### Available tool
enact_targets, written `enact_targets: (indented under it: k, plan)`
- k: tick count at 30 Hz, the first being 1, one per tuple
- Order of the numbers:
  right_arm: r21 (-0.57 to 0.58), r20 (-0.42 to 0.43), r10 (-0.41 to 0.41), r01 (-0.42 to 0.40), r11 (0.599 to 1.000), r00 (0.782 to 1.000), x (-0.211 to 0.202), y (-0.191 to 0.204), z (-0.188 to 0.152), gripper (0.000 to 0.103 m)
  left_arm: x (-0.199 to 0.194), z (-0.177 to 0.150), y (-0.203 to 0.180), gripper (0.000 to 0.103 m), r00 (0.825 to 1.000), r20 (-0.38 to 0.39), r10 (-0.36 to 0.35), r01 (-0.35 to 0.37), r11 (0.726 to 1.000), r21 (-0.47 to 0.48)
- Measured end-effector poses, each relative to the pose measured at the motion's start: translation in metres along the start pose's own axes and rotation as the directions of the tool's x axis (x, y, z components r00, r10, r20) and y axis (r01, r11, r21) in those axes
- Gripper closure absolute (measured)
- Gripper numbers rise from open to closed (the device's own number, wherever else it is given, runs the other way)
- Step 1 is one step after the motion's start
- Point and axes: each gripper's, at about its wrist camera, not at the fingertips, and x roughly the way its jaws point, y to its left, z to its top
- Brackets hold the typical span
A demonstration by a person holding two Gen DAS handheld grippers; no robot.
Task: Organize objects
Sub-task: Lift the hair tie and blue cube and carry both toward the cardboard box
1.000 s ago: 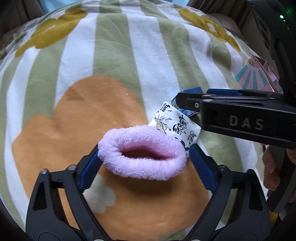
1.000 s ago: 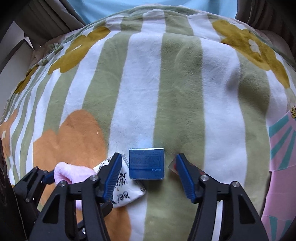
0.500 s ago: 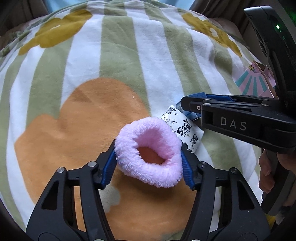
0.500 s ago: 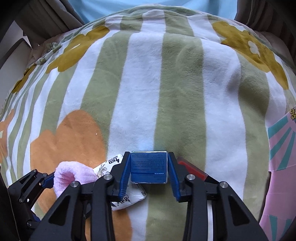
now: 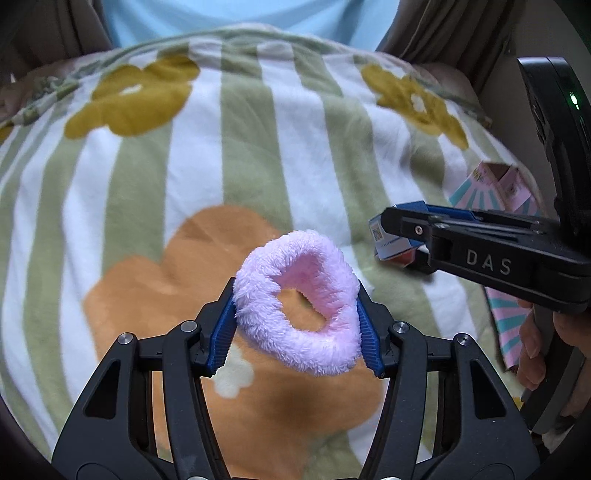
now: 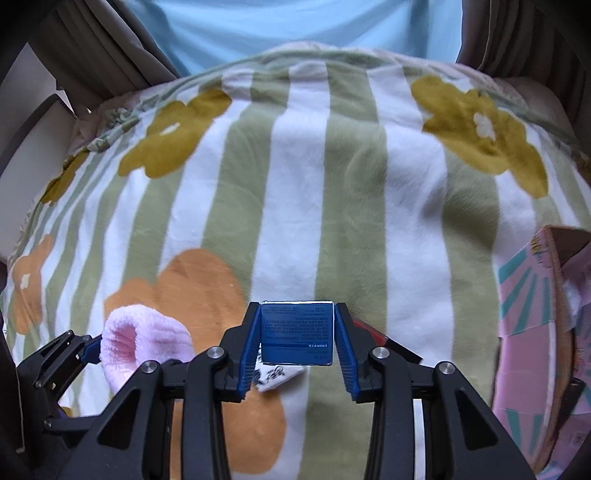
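Observation:
My left gripper [image 5: 295, 325] is shut on a fluffy pink scrunchie [image 5: 299, 306] and holds it above the striped flower blanket [image 5: 184, 184]. My right gripper [image 6: 295, 343] is shut on a small blue box [image 6: 297, 332], lifted off the blanket. In the left wrist view the right gripper [image 5: 399, 240] and the blue box [image 5: 388, 243] are to the right of the scrunchie. In the right wrist view the scrunchie [image 6: 144, 339] shows at lower left. A white printed packet [image 6: 277, 374] lies on the blanket under the blue box. A red flat item [image 6: 373, 332] lies behind the right finger.
An open pink box with teal rays [image 6: 546, 332] stands at the right edge of the blanket, also in the left wrist view [image 5: 498, 188]. A person in a light blue shirt [image 6: 295, 33] sits at the far side. A white panel [image 6: 33, 129] is at the left.
Both grippers closed on their objects and lifted: the left took the scrunchie, the right took the blue box. The printed packet stayed on the blanket.

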Motion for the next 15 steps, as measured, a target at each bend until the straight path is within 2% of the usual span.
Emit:
enact_targets:
  k: [8,15]
  plan:
    - [-0.017,0.038,0.005,-0.005,1.0,0.999,-0.078,0.01,-0.001,0.068,-0.079,0.015,-0.012,0.049,0.999,0.041,0.03,-0.029,0.999,-0.04]
    - [-0.073,0.039,0.008,-0.005,0.997,0.999,-0.147,0.021,-0.03,0.068,-0.143,0.009,-0.024,0.049,0.998,0.038,0.055,-0.052,0.995,-0.086]
